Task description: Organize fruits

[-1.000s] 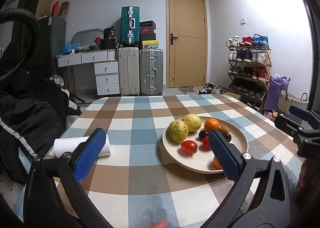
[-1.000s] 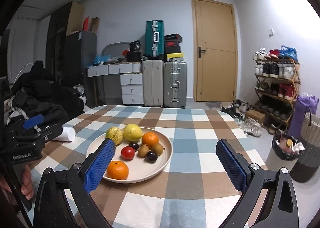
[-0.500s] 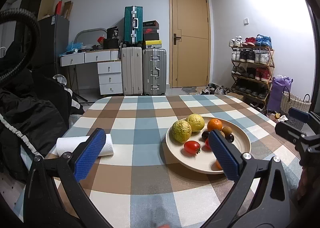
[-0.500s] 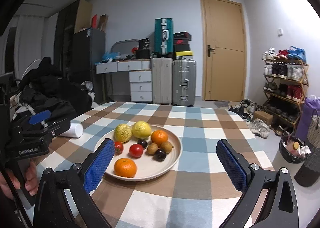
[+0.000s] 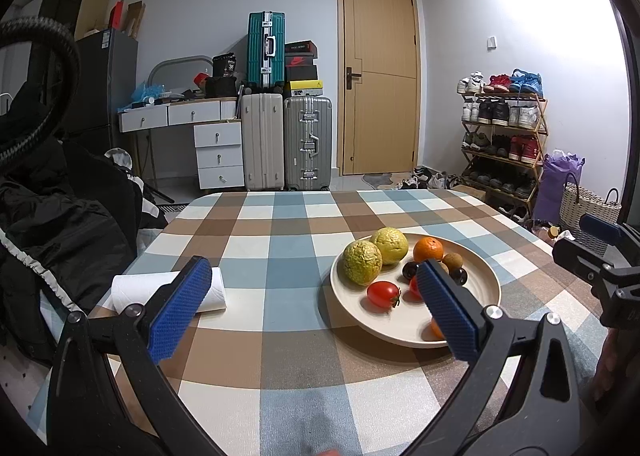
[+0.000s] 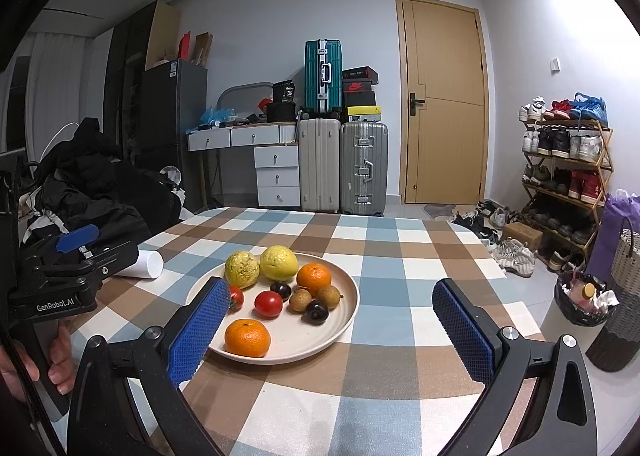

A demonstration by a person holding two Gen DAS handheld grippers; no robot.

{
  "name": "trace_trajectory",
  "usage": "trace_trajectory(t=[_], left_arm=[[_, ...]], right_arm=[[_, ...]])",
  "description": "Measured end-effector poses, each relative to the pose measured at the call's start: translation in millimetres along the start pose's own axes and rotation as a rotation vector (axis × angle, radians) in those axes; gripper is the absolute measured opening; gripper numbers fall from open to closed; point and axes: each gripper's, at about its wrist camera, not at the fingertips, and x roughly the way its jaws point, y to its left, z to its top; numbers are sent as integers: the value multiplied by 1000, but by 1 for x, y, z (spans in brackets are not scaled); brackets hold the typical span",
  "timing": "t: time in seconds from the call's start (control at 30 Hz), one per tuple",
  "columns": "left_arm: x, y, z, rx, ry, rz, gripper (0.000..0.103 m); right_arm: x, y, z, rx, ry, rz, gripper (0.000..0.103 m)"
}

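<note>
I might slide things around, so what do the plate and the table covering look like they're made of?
Plate: probably matte plastic or wheat-straw composite rather than glazed ceramic; cream, dull, with no sharp highlights.
Table covering: checked cloth or coated fabric; it curves over the table edge and shows a fine, low-sheen texture.

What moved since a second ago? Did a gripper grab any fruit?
No fruit was grabbed. Both cameras drifted a little: the plate now sits further right in each view. The left gripper and right gripper are open and empty, as before. The oranges, tomatoes and other fruit lie in the same spots on the plate, and the paper roll has not moved.
</note>
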Motion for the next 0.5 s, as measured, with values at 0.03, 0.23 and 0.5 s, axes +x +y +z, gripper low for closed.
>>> trace_trajectory(t=[0.03,0.23,0.5], left_arm=[[0,0,0,0,0,0,102],[0,0,0,-1,1,-2,102],[1,-1,-1,0,1,-3,102]], right_arm=[[0,0,0,0,0,0,103],[0,0,0,0,0,0,103],[0,0,0,1,0,0,103]])
